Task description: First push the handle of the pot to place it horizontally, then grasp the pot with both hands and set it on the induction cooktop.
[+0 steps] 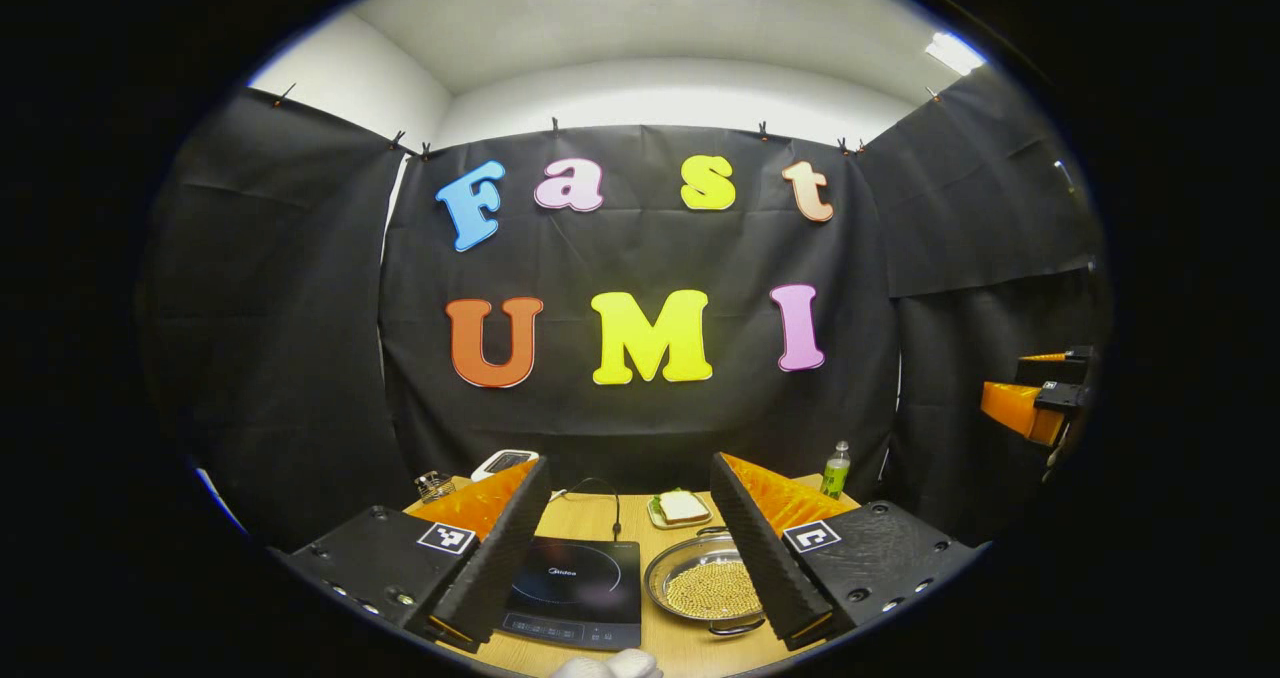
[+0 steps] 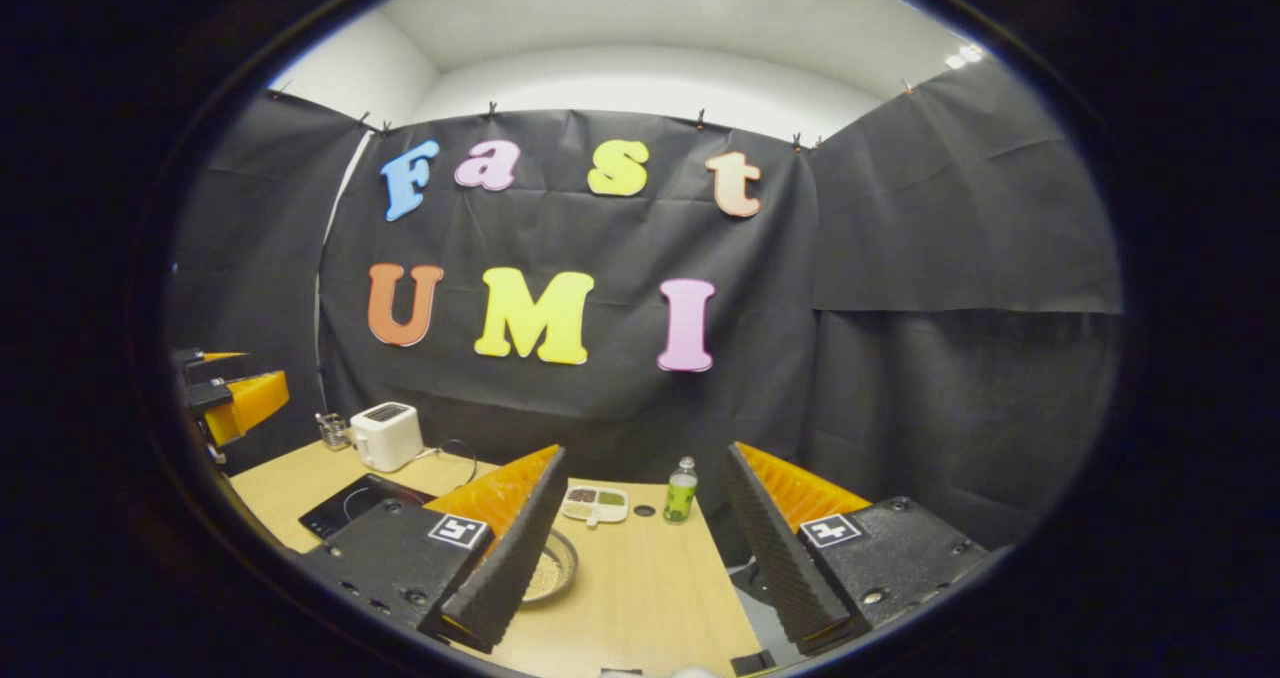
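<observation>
A shallow metal pot (image 1: 703,583) filled with small golden beads sits on the wooden table (image 1: 690,648), just right of the black induction cooktop (image 1: 577,590). One pot handle (image 1: 736,627) points toward me and the other handle (image 1: 712,532) points away. My left gripper (image 1: 630,473) hovers open above the cooktop and the pot, touching neither. My right gripper (image 2: 646,453) is open too, high over the table's right part. The pot (image 2: 555,568) lies half hidden behind its left finger, and the cooktop (image 2: 345,503) is farther left. Each gripper appears at the edge of the other's view: the right gripper (image 1: 1020,393) and the left gripper (image 2: 235,388).
A plate with a sandwich (image 1: 681,508) lies behind the pot. A green bottle (image 2: 681,490) and a divided dish (image 2: 594,504) stand at the back. A white toaster (image 2: 385,436) and a glass jar (image 2: 332,430) occupy the back left corner. A white-gloved hand (image 1: 610,665) shows at the bottom.
</observation>
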{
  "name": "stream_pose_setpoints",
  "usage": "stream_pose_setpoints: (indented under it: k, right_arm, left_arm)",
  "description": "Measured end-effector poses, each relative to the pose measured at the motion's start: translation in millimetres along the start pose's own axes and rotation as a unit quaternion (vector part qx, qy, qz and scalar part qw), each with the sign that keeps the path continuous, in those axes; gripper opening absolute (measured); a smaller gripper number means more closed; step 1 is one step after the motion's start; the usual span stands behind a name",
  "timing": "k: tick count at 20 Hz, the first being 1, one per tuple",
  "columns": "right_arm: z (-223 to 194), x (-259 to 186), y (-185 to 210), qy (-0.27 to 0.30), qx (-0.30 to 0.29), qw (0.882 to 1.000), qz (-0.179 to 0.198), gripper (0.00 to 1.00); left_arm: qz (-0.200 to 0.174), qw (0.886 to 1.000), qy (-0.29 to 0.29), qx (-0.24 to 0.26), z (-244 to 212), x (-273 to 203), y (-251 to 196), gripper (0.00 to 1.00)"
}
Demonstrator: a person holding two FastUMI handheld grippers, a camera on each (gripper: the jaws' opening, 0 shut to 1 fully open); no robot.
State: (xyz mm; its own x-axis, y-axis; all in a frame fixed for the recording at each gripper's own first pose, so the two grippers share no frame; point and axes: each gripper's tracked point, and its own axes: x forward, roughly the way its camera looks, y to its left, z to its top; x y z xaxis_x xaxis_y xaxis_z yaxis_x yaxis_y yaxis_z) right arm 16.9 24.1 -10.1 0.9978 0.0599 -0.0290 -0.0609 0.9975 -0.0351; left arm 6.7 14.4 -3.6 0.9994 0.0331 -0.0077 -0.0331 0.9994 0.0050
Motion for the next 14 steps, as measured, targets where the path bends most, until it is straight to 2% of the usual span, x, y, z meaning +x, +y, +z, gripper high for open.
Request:
stream_pose_setpoints:
  k: [2,4,6,7,8,9,10,11,12,14]
  right_arm:
    - [-4,6,15,0.013,-0.001,1.000,0.025,0.95]
    - [-12,11,36,0.033,-0.001,0.998,0.061,0.80]
    - [-22,17,55,0.054,-0.008,0.994,0.091,0.58]
    - [-26,20,66,0.063,-0.010,0.992,0.108,0.40]
    - [-31,23,79,0.073,-0.012,0.989,0.127,0.37]
    - [-38,26,94,0.084,-0.012,0.985,0.149,0.22]
    - [-45,29,105,0.095,-0.010,0.981,0.167,0.18]
    - [-54,33,114,0.110,-0.005,0.978,0.176,0.07]
    - [-62,37,126,0.123,0.001,0.973,0.195,0.02]
    - [-81,45,146,0.148,0.005,0.965,0.215,0.04]
  left_arm:
    - [0.004,1.000,0.001,0.002,-2,-1,4,0.96]
    - [0.012,1.000,0.004,0.004,-6,0,11,0.96]
    - [0.019,1.000,0.006,0.002,-10,-2,17,0.96]
    - [0.023,1.000,0.009,-0.001,-12,-2,20,0.96]
    - [0.027,1.000,0.010,-0.001,-14,-3,24,0.96]
    - [0.033,0.999,0.010,0.000,-15,-4,28,0.96]
    - [0.035,0.999,0.012,0.001,-16,-5,31,0.96]
    - [0.037,0.999,0.013,0.001,-19,-5,33,0.96]
    - [0.041,0.999,0.015,0.003,-20,-6,36,0.96]
    - [0.048,0.999,0.016,0.004,-23,-8,42,0.96]
